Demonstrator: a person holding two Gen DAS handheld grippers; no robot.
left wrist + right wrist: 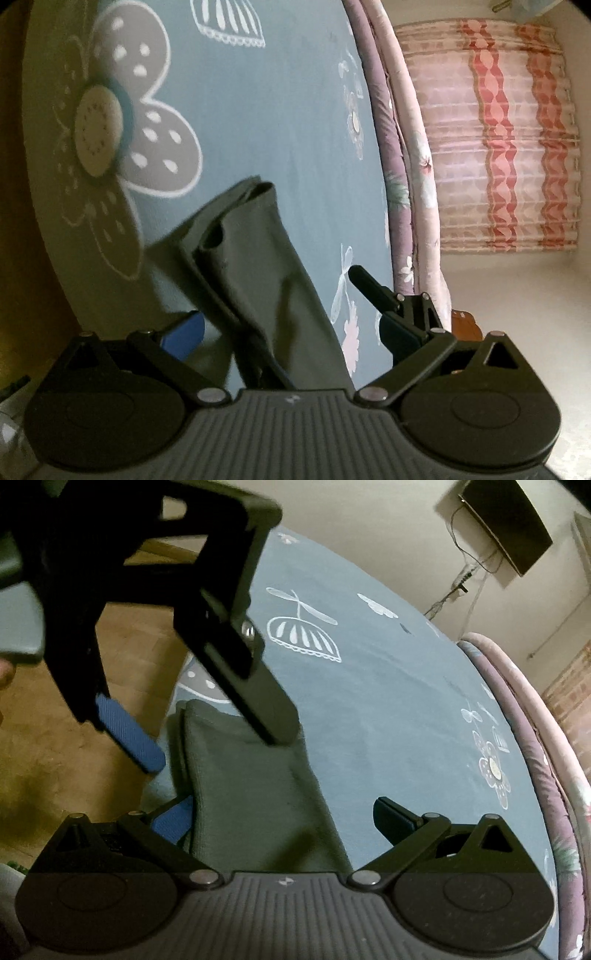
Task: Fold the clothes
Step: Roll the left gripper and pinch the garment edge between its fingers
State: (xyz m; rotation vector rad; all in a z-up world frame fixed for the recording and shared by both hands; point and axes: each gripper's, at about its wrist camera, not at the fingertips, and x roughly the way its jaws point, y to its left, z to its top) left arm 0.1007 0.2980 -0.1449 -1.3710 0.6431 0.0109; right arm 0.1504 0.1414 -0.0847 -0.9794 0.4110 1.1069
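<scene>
A dark grey-green garment (258, 258) lies folded in a long narrow strip on the blue flower-print bedsheet (258, 110). Its layered end shows in the left wrist view. My left gripper (291, 328) is open, and the strip runs up between its blue-padded left finger (184, 328) and dark right finger (399, 332). My right gripper (282, 816) is also open and straddles the garment (251, 794) at its near end. In the right wrist view the left gripper (199, 723) comes down from the upper left, fingers apart over the strip's far end.
The bedsheet (388, 701) covers a bed. Rolled purple and pink bedding (406, 184) lies along its far edge. A pink and red striped curtain (498, 147) hangs behind. Brown floor (55, 757) lies left of the bed. A dark wall-mounted box (506, 520) trails cables.
</scene>
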